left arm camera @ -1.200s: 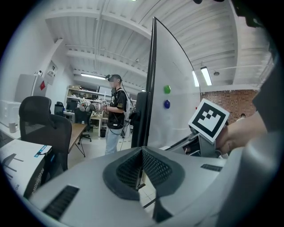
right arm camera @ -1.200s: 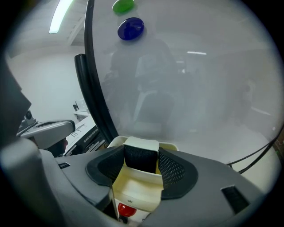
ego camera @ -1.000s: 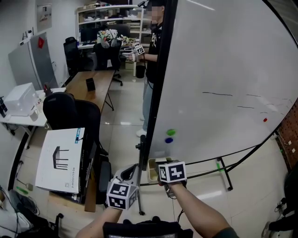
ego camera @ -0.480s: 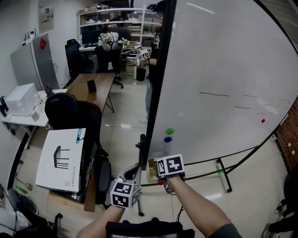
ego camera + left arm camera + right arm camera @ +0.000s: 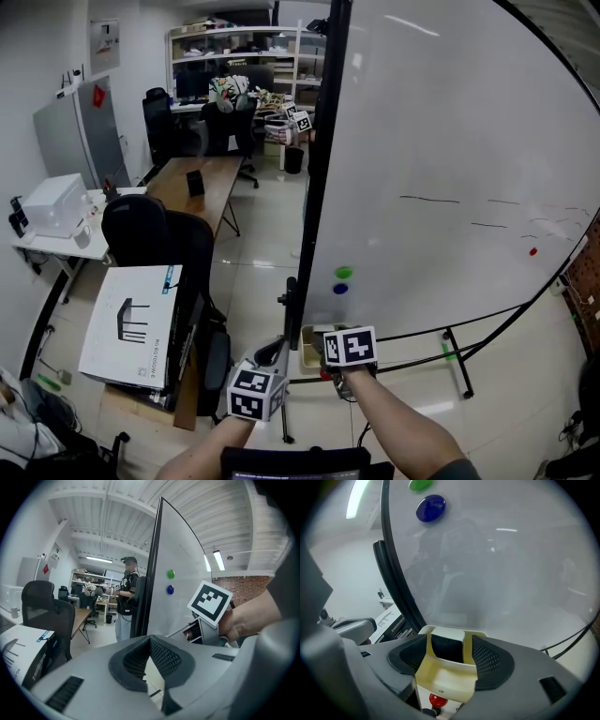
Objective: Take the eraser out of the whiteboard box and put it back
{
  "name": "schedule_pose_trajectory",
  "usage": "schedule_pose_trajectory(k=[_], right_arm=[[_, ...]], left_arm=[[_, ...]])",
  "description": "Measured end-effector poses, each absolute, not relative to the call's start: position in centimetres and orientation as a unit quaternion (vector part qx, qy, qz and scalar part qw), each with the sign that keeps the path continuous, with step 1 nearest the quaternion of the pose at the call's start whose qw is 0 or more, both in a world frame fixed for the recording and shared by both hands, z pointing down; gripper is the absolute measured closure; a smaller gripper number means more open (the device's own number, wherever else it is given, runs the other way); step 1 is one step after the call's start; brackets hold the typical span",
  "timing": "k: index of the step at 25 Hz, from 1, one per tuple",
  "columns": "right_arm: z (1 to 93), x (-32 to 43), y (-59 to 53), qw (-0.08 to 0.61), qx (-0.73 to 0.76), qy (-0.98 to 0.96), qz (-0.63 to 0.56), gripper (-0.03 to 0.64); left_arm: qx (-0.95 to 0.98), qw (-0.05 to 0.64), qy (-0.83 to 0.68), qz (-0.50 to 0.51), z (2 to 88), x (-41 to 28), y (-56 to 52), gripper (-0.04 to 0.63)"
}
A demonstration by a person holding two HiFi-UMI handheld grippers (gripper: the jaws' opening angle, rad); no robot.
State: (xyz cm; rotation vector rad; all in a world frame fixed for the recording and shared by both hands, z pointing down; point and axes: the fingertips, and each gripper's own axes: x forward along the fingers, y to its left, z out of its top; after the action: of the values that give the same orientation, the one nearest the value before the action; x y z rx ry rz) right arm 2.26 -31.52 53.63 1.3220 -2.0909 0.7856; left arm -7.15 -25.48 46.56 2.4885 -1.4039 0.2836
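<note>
A cream whiteboard box hangs at the lower left corner of the whiteboard, close to its black frame. An eraser with a dark felt face and a cream back stands inside the box. My right gripper points down at the box with the eraser between its jaws. The jaws are opening, and the mesh pads stand clear of the eraser. In the head view the box shows just left of the right gripper's marker cube. My left gripper hovers left of the box, shut and empty.
Green and blue magnets stick to the board above the box. A red knob shows below the box. The board's stand leg is to the right. A white carton and black chair stand left.
The head view has shifted slightly. Both grippers keep their places by the box. The person by the board's far edge is now mostly hidden behind it.
</note>
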Motion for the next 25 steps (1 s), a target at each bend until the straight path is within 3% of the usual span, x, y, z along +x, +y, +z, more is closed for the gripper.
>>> schedule_pose_trajectory(k=[10, 14, 18, 20, 25], right_arm=[[48.7, 4.6, -30.0, 0.188, 0.487, -0.813, 0.259, 0.298], [43.6, 4.6, -28.5, 0.116, 0.458, -0.86, 0.193, 0.458], [39.2, 5.4, -27.0, 0.06, 0.445, -0.883, 0.134, 0.509], [37.4, 6.0, -26.2, 0.048, 0.446, -0.889, 0.089, 0.579], [34.8, 7.8, -24.6, 0.01, 0.455, -0.89, 0.034, 0.595]], left_arm=[[0.853, 0.139, -0.497, 0.081, 44.4, -5.0, -25.6, 0.58], [0.85, 0.138, -0.503, 0.075, 43.8, -4.5, -24.9, 0.58], [0.845, 0.129, -0.514, 0.068, 43.0, -5.4, -24.6, 0.58], [0.84, 0.127, -0.524, 0.065, 42.7, -6.1, -24.6, 0.58], [0.842, 0.109, -0.524, 0.066, 41.4, -6.4, -23.9, 0.58]])
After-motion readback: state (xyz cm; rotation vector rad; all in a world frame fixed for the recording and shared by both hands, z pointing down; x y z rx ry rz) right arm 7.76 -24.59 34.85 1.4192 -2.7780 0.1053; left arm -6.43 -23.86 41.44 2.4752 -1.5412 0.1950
